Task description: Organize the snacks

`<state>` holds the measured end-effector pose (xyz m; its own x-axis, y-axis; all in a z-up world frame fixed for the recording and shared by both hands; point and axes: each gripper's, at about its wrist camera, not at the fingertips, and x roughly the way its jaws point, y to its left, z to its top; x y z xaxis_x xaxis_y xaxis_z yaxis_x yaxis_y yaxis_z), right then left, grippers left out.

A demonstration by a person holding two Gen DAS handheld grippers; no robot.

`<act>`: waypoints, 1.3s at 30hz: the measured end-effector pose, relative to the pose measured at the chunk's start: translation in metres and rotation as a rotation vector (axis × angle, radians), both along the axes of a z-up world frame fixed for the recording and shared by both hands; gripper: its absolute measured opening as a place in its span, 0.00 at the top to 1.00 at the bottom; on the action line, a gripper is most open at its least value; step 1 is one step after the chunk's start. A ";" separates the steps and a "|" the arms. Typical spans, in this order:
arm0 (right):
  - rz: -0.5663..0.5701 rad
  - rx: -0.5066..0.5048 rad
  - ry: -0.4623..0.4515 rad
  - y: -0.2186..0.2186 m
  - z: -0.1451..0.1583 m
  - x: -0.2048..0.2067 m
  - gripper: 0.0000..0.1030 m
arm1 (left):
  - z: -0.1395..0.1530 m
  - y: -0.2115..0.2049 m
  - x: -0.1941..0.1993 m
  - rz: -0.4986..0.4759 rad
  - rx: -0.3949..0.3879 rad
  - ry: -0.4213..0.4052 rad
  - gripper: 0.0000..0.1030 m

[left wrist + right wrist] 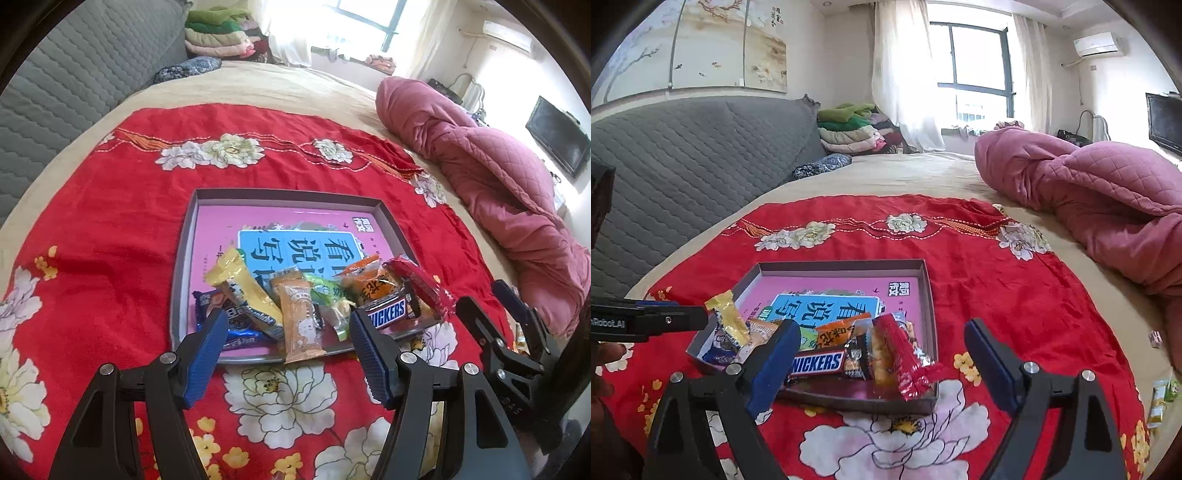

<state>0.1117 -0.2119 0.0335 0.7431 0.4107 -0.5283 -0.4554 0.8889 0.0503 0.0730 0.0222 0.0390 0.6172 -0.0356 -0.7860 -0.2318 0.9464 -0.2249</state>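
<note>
Your left gripper (288, 328) has its blue-padded jaws apart w/ nothing between the pads, hovering just short of the near edge of the shallow grey cardboard box tray (184, 258). Your right gripper (879, 347) also has its jaws wide apart, nothing clamped, sitting over the tray's near right corner; it shows at the right edge of the left wrist view too.

Snacks are piled in the tray's near half, on top of a pink-and-blue printed booklet (295, 236) lining the bottom: brown Snickers bar (820, 363) at the front, red crinkly-foil packet (897, 350) leaning over the near right wall, orange-tan stick packet (299, 325) overhanging the near wall, yellow wrapper (240, 284), dark blue cookie pack (221, 314), green packet (332, 295) between them.

Tray sits on a red floral cloth (110, 221) spread over a beige bed. A couple of small packets (1160, 395) lie on the cloth's far right, well apart from the tray. Pink quilted duvet (1089, 192) bunched up at right
</note>
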 end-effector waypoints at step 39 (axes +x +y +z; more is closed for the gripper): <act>-0.012 -0.188 0.230 0.001 -0.024 -0.063 0.05 | -0.039 -0.025 -0.066 0.039 0.052 0.174 0.32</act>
